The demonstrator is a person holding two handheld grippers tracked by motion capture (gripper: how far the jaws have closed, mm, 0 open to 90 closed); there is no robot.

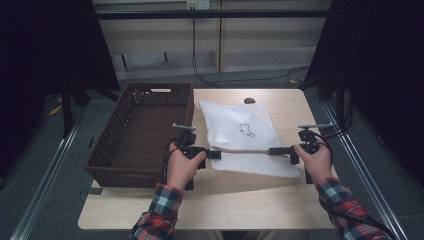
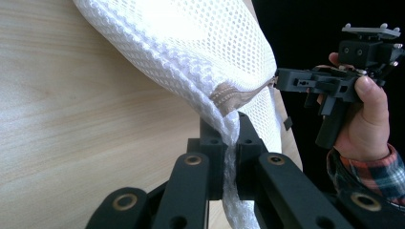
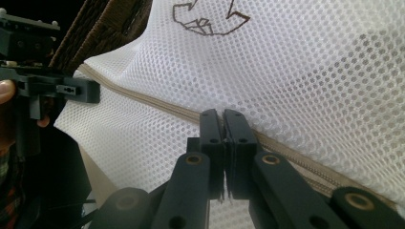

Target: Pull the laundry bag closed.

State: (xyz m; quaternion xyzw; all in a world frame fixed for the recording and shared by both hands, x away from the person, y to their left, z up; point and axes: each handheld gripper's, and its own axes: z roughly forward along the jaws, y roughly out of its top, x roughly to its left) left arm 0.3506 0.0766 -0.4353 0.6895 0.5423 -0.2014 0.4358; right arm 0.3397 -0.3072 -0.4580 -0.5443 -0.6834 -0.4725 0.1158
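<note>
A white mesh laundry bag [image 1: 240, 135] with a beige zipper and a small brown drawn mark lies across the middle of the wooden table [image 1: 210, 205]. My left gripper [image 1: 216, 154] is shut on the bag's left end by the zipper; in the left gripper view the mesh [image 2: 191, 43] is pinched between the jaws of the left gripper [image 2: 228, 125]. My right gripper [image 1: 273, 150] is shut on the bag's right end, and in the right gripper view this gripper [image 3: 222, 117] clamps the mesh [image 3: 305, 62] at the zipper line. The zipper edge is stretched between both grippers.
A dark brown wicker basket [image 1: 105, 150] stands on the table's left part, close to my left hand. Bare wood lies near the front edge. A small dark object [image 1: 249, 100] sits at the far edge. Cables cross the floor behind.
</note>
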